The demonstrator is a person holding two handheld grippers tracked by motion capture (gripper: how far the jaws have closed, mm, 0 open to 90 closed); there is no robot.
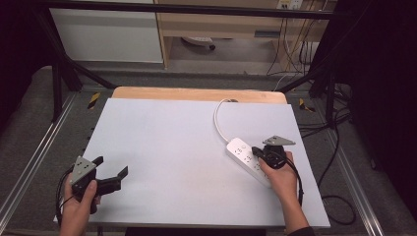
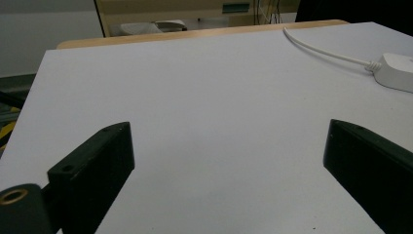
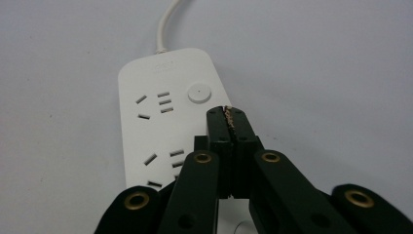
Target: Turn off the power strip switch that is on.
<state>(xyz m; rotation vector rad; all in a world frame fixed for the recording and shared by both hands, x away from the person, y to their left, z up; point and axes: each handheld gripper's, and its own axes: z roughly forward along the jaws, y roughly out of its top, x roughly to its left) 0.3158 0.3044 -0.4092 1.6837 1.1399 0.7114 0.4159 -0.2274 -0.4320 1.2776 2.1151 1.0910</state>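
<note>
Your right claw sits over the white power strip, jaws pressed together with nothing between them, tips just above the strip's top face near its round button. Your right hand grips it from the near side, wrist angled in from the bench's right edge. Your left claw rests low at the near left corner of the bench, jaws spread wide apart and empty, your left hand behind it.

From the right gripper view you can read the socket slots and the button; the high view shows them as faint marks. From the left gripper view you see one end of the strip and its white cord, well apart from those jaws.

Count one power strip, one cord, two claws.
</note>
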